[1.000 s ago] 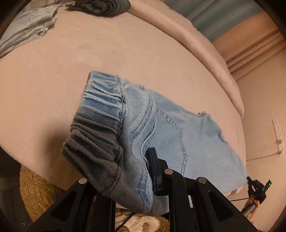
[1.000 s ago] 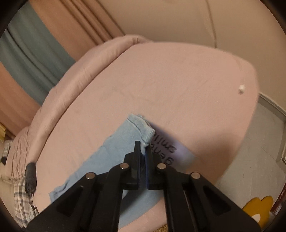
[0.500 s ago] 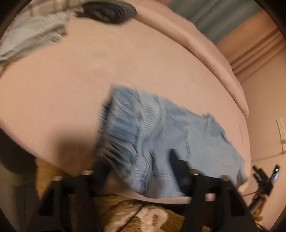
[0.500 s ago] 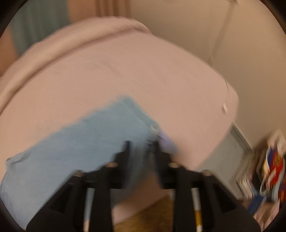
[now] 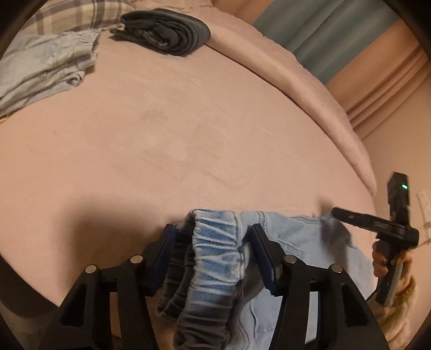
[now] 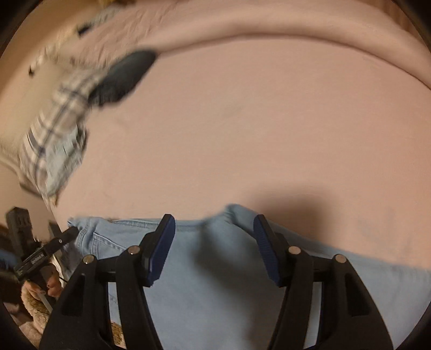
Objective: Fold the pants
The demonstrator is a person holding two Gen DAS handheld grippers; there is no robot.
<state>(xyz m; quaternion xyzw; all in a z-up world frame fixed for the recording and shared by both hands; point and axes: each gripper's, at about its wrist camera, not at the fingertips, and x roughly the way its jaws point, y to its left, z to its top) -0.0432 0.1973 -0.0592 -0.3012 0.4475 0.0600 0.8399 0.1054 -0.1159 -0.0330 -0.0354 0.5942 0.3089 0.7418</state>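
Observation:
Light-blue denim pants (image 5: 296,242) lie along the near edge of the pink bed (image 5: 188,134). Their gathered elastic waistband (image 5: 215,242) bunches up between the fingers of my left gripper (image 5: 212,228), whose jaws are closing without pinching it. My right gripper (image 6: 212,219) hangs open over the smooth leg cloth (image 6: 210,269), with a raised fold edge (image 6: 231,212) between its fingers. The left wrist view shows the right gripper (image 5: 336,212) at the far right, held by a hand (image 5: 382,261). The left gripper (image 6: 70,231) shows small at the right wrist view's left edge.
At the far side of the bed lie a folded dark garment (image 5: 167,29), a pale grey-blue garment (image 5: 45,67) and plaid cloth (image 5: 67,13). Curtains (image 5: 323,40) hang behind. A beige fluffy rug (image 6: 35,309) lies below the bed edge.
Both grippers were shut on the pants and have let go. The right one swung far across the bed toward the waistband end and rolled. The left one drew back a little.

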